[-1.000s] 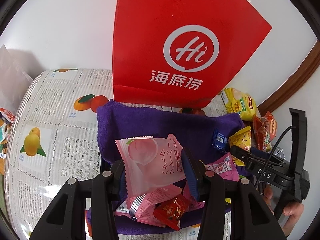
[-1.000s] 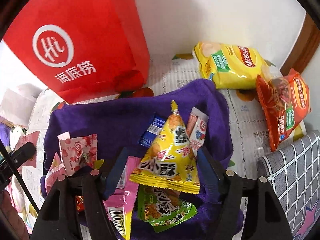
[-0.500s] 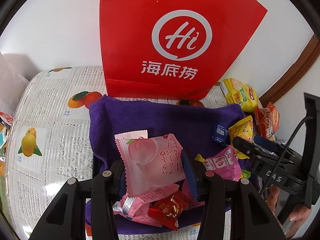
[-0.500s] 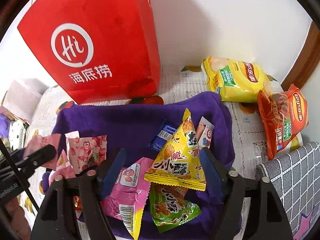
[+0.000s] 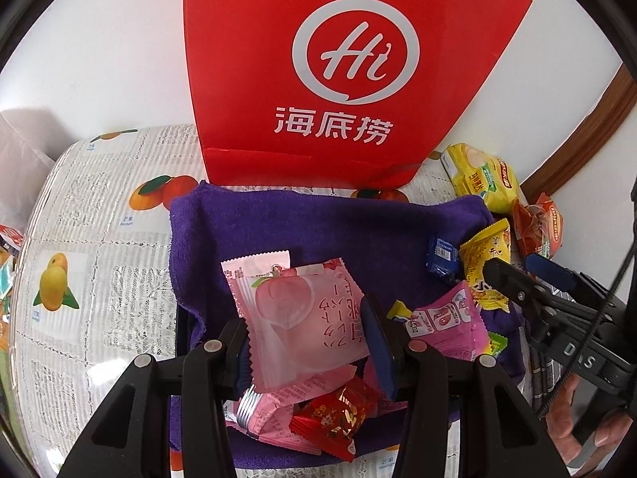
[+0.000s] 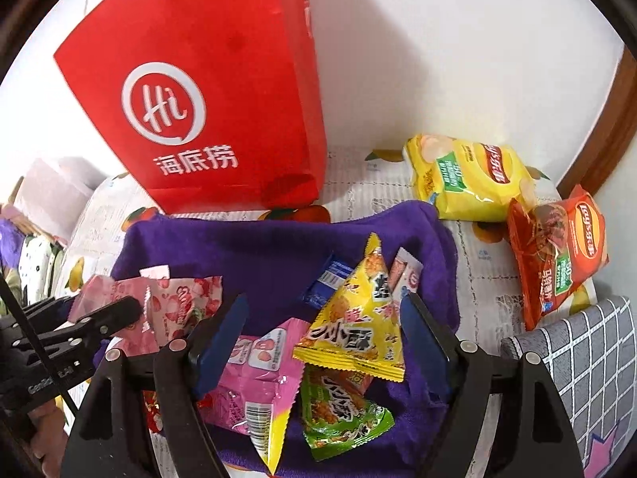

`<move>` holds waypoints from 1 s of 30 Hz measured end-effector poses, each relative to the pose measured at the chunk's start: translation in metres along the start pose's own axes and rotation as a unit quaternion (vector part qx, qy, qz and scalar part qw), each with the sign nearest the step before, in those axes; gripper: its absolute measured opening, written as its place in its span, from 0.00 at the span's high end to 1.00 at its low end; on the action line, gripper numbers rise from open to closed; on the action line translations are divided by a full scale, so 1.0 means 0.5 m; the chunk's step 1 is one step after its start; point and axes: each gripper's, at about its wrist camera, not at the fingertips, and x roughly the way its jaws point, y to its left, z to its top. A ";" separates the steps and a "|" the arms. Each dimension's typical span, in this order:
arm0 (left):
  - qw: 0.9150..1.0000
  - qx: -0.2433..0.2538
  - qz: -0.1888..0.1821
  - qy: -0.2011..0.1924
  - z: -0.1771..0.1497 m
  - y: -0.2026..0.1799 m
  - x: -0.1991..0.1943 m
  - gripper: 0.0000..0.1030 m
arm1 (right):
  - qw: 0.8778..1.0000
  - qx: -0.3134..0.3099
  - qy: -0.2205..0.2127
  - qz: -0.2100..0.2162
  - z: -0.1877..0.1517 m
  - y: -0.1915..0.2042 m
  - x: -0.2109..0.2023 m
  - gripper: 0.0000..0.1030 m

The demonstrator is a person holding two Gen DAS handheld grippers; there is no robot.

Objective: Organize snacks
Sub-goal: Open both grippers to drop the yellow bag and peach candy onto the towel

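Observation:
My left gripper (image 5: 306, 338) is shut on a pale pink peach snack packet (image 5: 302, 318) and holds it above a purple towel (image 5: 318, 223) strewn with small snacks. My right gripper (image 6: 322, 338) is shut on a yellow triangular snack packet (image 6: 354, 318), also lifted over the towel (image 6: 270, 247). A tall red paper bag (image 5: 346, 67) stands behind the towel against the wall; it also shows in the right wrist view (image 6: 207, 91). Below lie a pink packet (image 6: 254, 374), a green packet (image 6: 338, 410), a blue wrapper (image 6: 326, 279) and a red candy (image 5: 334, 418).
A yellow chip bag (image 6: 466, 175) and an orange-red chip bag (image 6: 557, 247) lie on the fruit-print tablecloth (image 5: 91, 247) right of the towel. A grey checked cushion (image 6: 577, 366) is at the right. A white wall is behind.
Both grippers have pulled back and up with their packets held, so the red bag shows more fully. The snacks on the towel have not moved.

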 end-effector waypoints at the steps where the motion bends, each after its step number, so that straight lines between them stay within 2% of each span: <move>1: 1.000 -0.001 0.001 0.001 0.000 0.001 0.002 0.56 | 1.000 0.001 -0.001 0.003 0.000 0.001 -0.002 0.21; 16: 0.999 -0.005 0.014 0.030 -0.004 0.010 0.032 0.55 | 0.999 -0.033 -0.006 -0.026 -0.005 0.028 -0.008 0.21; 18: 0.999 -0.004 0.016 0.031 -0.005 0.011 0.033 0.55 | 0.999 -0.031 -0.005 -0.024 -0.005 0.028 -0.008 0.21; 23: 0.999 -0.003 0.017 0.034 -0.004 0.013 0.037 0.55 | 1.000 -0.018 0.000 0.019 -0.003 0.024 -0.015 0.21; 30: 0.999 -0.003 0.023 0.046 -0.003 0.013 0.043 0.55 | 1.000 -0.021 -0.006 0.000 -0.002 0.026 -0.022 0.21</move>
